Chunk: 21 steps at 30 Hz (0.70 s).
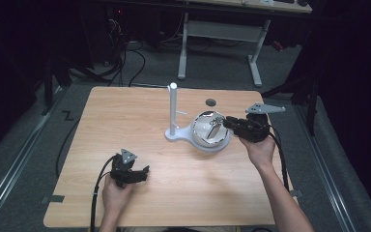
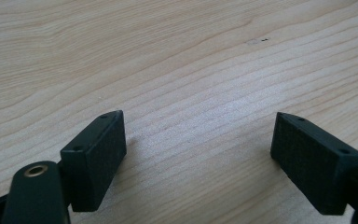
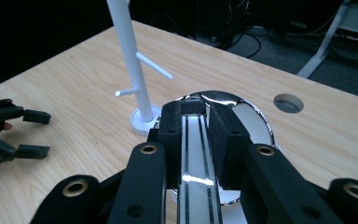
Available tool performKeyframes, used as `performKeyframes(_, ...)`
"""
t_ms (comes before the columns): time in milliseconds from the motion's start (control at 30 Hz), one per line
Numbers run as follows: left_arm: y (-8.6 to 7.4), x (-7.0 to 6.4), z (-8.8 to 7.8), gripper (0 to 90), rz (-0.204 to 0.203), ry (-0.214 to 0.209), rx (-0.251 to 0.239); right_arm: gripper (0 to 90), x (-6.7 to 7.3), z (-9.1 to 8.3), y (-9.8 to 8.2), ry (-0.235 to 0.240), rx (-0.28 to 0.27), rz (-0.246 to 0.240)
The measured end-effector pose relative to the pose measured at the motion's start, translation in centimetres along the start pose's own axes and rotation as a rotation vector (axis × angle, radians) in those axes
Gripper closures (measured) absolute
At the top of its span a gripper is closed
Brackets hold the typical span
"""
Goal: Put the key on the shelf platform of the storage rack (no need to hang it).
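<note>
A white stand has an upright post with side pegs and a round dish with a shiny inside at its foot. My right gripper reaches over the dish from the right, shut on a shiny silver band. In the right gripper view the band, with two dark stripes, runs up between the pads of the right gripper, with the dish and the post behind. My left gripper rests open on the table at the near left, with nothing between its fingers.
The wooden table has a round cable hole behind the dish. In the right gripper view the left gripper lies at the far left edge. Cables trail off the near edge. A desk frame and wires stand beyond the table.
</note>
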<state>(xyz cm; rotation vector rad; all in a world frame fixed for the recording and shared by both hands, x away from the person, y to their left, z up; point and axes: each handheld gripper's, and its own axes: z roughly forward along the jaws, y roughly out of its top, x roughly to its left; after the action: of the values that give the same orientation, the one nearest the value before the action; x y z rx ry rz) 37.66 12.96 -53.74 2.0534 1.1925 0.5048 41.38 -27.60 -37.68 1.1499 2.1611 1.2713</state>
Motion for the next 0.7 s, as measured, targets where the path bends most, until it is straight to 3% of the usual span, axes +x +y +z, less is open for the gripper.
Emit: performKeyframes(700,0.0,0.0,0.0,18.8,-0.003,-0.002,-0.001,76.2,-0.8,4.4,-0.6,-0.027,0.08,0.036)
